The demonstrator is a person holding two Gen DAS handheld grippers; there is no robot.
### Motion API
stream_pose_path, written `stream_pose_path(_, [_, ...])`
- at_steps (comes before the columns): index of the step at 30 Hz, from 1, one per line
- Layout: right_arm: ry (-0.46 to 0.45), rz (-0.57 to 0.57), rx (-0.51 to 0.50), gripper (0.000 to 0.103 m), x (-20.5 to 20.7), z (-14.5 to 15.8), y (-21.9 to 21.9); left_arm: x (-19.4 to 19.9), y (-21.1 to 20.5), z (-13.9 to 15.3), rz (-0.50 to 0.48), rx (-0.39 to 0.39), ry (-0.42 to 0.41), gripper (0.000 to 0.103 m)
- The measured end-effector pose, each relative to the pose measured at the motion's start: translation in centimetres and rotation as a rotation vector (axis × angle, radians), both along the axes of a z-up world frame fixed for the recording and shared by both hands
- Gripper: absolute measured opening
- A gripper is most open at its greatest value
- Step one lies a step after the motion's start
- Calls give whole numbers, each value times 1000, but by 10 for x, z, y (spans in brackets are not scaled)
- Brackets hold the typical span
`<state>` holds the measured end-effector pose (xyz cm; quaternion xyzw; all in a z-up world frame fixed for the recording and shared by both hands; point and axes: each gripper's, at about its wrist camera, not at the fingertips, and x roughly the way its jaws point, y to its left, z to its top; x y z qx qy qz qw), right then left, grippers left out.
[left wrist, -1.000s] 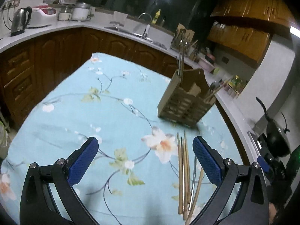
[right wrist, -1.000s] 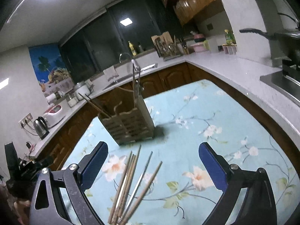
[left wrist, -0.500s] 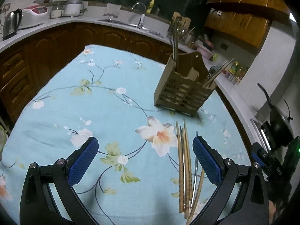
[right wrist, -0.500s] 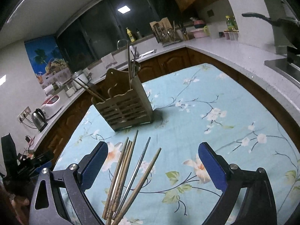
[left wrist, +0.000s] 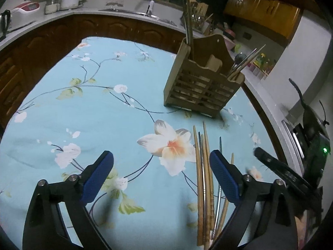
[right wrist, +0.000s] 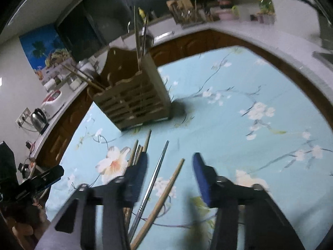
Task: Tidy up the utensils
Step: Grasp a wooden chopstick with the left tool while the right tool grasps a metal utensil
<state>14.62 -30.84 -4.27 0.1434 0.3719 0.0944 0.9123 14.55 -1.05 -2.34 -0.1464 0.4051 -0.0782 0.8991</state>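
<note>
A wooden slatted utensil holder (left wrist: 203, 83) stands on the floral blue tablecloth (left wrist: 104, 108), with chopsticks in its end slots; it also shows in the right wrist view (right wrist: 133, 102). Several loose chopsticks (left wrist: 203, 179), wooden and metal, lie in front of it. My left gripper (left wrist: 161, 177) is open and empty, low over the cloth just left of them. My right gripper (right wrist: 169, 179) is open, its jaws straddling a metal chopstick (right wrist: 153, 185) and a wooden chopstick (right wrist: 164, 195), with the other sticks behind its left finger (right wrist: 136, 179).
Dark wood cabinets and a white countertop (left wrist: 124, 13) ring the table, with a kettle (right wrist: 38, 117), rice cooker (left wrist: 26, 7), sink and knife block. A black pan (left wrist: 310, 116) sits on the stove at right. The right gripper shows in the left view (left wrist: 281, 170).
Both grippers moved down and closer to the loose chopsticks and holder. The right gripper narrowed its opening and now straddles two chopsticks; its view is motion-blurred.
</note>
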Motion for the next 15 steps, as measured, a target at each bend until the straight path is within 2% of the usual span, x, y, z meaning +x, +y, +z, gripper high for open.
stream_pose_path(2, [29, 29, -1, 29, 12, -7, 9, 6, -2, -3, -13, -5, 13, 88])
stream_pose_path(5, [75, 67, -27, 20, 30, -22, 24, 17, -9, -8, -43, -4, 32, 83])
stream_pose_path(10, [135, 101, -64, 15, 51, -44, 38, 42, -31, -17, -113, 23, 68, 77])
stream_pose_path(12, [121, 107, -98, 10, 51, -44, 40, 51, -40, -21, -137, 38, 81, 73])
stream_pose_path(15, [119, 133, -139, 8, 45, -43, 38, 67, -58, -28, -182, 61, 103, 65])
